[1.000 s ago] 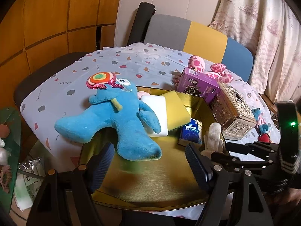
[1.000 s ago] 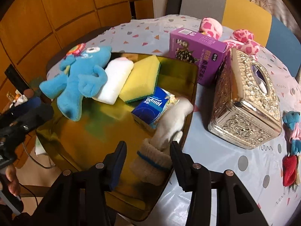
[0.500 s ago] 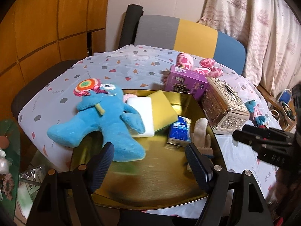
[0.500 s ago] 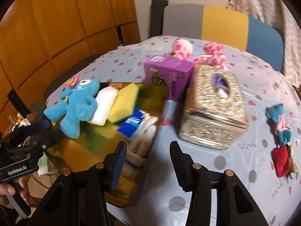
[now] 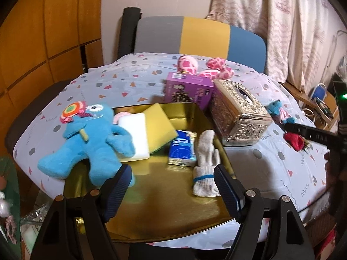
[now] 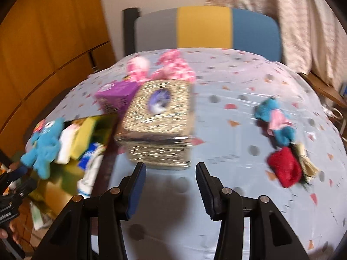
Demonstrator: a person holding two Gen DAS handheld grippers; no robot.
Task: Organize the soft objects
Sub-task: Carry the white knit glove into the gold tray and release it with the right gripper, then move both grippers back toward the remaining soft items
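Observation:
My left gripper hangs open and empty over the near part of the gold tray. On the tray lie a blue plush toy, a white sponge, a yellow sponge, a blue tissue pack and a white glove close to my left gripper's right finger. My right gripper is open and empty above the tablecloth, just in front of the ornate metal tissue box. To its right lie a small blue-and-pink toy and a red soft piece. The right wrist view is blurred.
A purple box stands behind the tray beside the tissue box. A pink spotted plush lies at the table's far side, before a grey, yellow and blue chair. Wooden panels stand on the left, a curtain on the right.
My right gripper swung right and up, away from the glove on the tray, and now faces the tissue box. My left gripper drew back a little. The glove stays on the tray.

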